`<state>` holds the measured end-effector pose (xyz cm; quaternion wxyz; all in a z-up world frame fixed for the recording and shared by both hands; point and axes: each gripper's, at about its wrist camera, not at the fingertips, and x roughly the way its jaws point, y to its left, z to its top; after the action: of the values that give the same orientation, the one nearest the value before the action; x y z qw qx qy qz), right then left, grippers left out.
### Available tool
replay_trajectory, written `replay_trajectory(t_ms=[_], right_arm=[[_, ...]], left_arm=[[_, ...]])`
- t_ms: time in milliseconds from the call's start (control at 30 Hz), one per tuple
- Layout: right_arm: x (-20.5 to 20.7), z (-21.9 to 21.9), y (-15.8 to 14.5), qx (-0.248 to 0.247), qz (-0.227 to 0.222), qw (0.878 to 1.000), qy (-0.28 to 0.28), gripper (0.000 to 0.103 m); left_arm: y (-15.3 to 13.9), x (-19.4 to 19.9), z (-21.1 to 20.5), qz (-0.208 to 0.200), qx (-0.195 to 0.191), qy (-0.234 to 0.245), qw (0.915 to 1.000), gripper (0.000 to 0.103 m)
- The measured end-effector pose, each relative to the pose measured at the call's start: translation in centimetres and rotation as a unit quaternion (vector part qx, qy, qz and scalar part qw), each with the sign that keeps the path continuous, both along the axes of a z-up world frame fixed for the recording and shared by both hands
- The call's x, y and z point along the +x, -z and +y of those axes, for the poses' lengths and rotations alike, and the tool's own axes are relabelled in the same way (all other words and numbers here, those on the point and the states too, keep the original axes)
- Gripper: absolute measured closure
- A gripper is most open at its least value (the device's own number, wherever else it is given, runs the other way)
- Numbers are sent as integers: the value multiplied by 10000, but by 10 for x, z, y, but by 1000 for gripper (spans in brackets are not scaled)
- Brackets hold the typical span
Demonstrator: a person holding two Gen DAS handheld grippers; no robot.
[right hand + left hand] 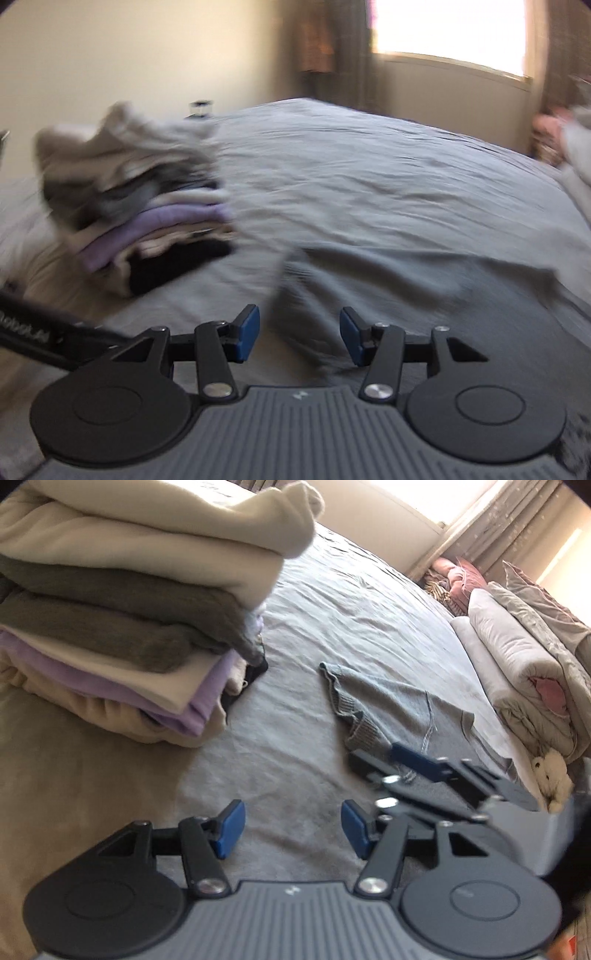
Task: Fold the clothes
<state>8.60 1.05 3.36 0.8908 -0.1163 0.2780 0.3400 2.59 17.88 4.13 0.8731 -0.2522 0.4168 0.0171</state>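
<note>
A grey knit garment [399,705] lies flat and partly folded on the grey bed sheet [332,602]. In the right wrist view it shows blurred [406,273]. A stack of folded clothes [122,602], cream, olive and lilac, sits at the left; it also shows in the right wrist view [147,206]. My left gripper [291,829] is open and empty above the sheet. My right gripper [299,334] is open and empty over the garment's near edge; it appears in the left wrist view [384,757] resting by the garment's ribbed hem.
Rolled quilts and pillows [524,653] lie along the right side of the bed, with a small white plush toy [552,775] beside them. A tan blanket [74,775] lies under the stack. A window [450,33] and curtains stand behind the bed.
</note>
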Motion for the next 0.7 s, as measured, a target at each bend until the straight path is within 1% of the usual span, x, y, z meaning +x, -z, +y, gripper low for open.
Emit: replay_trajectory(t_ms=[33, 67, 133, 167, 200, 233, 333, 433, 467, 500, 533, 600, 633, 667, 700], right_arm=[[1, 8, 4, -187, -12, 9998, -67, 54], [3, 16, 10, -458, -44, 9989, -43, 61], [4, 22, 19, -722, -106, 9973, 50, 68], [5, 22, 20, -719, -82, 9973, 138, 82], [8, 20, 19, -656, -21, 9974, 303, 93], [11, 17, 17, -542, 70, 9975, 441, 96], [16, 1, 10, 110, 477, 9973, 554, 98], [14, -17, 1, 809, 759, 9924, 533, 97], [14, -20, 0, 939, 849, 9905, 537, 97], [16, -20, 3, 928, 951, 9897, 530, 97], [17, -15, 7, 789, 1053, 9902, 474, 96], [14, -4, 14, 519, 978, 9932, 358, 95], [12, 0, 16, 404, 902, 9946, 307, 90], [10, 1, 15, 393, 871, 9950, 301, 83], [7, -1, 10, 507, 860, 9945, 330, 80]], left_arm=[[0, 0, 1, -5, -14, -8, 10000, 44], [0, 0, 2, 3, -38, -4, 10000, 44], [1, 0, 3, 19, -87, 4, 10000, 44], [1, 0, 3, 27, -112, 8, 9999, 44], [0, 0, 3, 10, -85, 4, 10000, 44], [-1, 0, 2, -9, -57, -1, 10000, 44], [-2, 0, 1, -17, 2, -2, 10000, 44], [-1, 1, 2, 19, -21, -24, 10000, 44], [0, 1, 1, 22, -7, -27, 10000, 44], [0, 1, 1, 25, 6, -30, 10000, 43], [0, 1, 1, 28, 20, -32, 10000, 43], [1, 1, 1, 44, 37, -38, 10000, 43], [2, 1, 1, 57, 40, -40, 10000, 43], [2, 1, 1, 60, 38, -46, 10000, 43], [2, 1, 2, 54, 27, -55, 10000, 43]])
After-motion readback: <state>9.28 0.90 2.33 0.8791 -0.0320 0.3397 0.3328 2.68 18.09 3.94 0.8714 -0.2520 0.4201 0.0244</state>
